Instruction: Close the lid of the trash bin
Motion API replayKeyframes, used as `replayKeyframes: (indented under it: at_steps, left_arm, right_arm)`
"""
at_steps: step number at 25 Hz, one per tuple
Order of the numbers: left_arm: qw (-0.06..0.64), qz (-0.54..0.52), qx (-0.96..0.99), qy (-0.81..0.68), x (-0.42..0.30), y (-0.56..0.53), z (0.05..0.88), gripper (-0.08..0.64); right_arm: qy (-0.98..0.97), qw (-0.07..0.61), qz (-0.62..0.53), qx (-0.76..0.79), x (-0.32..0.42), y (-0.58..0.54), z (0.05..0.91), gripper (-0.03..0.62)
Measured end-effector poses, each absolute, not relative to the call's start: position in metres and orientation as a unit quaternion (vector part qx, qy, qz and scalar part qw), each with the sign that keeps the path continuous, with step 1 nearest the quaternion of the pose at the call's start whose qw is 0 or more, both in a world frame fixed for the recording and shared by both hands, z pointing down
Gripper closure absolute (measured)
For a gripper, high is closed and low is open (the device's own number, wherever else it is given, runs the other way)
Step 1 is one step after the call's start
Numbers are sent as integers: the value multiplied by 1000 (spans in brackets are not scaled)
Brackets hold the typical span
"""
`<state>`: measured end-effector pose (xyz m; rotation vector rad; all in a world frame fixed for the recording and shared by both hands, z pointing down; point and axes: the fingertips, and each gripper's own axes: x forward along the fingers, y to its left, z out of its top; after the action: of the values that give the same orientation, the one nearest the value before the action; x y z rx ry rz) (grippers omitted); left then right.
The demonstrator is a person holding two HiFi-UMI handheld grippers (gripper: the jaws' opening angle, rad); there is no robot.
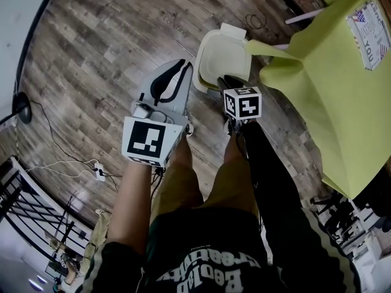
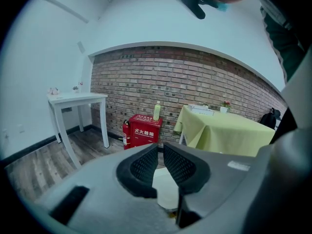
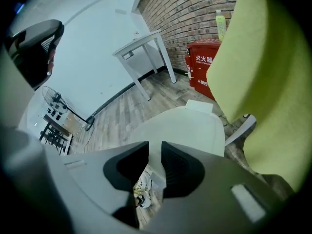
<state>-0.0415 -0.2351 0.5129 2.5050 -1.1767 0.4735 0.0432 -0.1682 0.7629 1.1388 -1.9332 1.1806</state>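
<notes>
- Trash bin lid (image 1: 221, 57): raised open, standing on the wooden floor (image 1: 91, 54) just beside the yellow-green tablecloth (image 1: 330, 84). In the head view its long axis runs roughly 12 to 6 o'clock.
- Right gripper (image 3: 155, 162): the nearer one. The lid lies at its 12 o'clock. Jaws stand apart and grip nothing; the lid shows beyond the gap.
- Left gripper (image 2: 160, 165): the lid lies at its 2 o'clock. Jaws are narrowly apart and empty.

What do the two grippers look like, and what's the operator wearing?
The left claw and right claw are grey moulded shells with black dimpled pads. Each carries a white cube with black square markers: left cube, right cube. Operator wears a dark shirt with pale lettering.
</notes>
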Motion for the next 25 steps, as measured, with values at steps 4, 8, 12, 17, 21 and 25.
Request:
replayKeyframes:
  at_steps: [4,8,12,17,21,25]
  left_arm:
    - [174,165,878,-414,-44,-230,523,517]
    - [175,174,876,-415,-48,-223,537,517]
    - [186,178,873,-415,-52,-218,552,517]
    - [193,178,871,-415,-57,-219,563,526]
    - [192,178,870,-418,-62,-226,568,529]
    - [195,173,869,-421,-67,-231,573,529]
  right_arm:
    - [-723,306,452,423,39,-159,781,495]
    - [-719,313,459,417,36,-151,796,489]
    - [-716,320,463,414,32,-146,811,488]
    - [-709,334,469,407,29,-139,827,480]
    - [-706,342,472,402,29,-138,837,480]
    - [-703,348,476,397,27,-135,846,476]
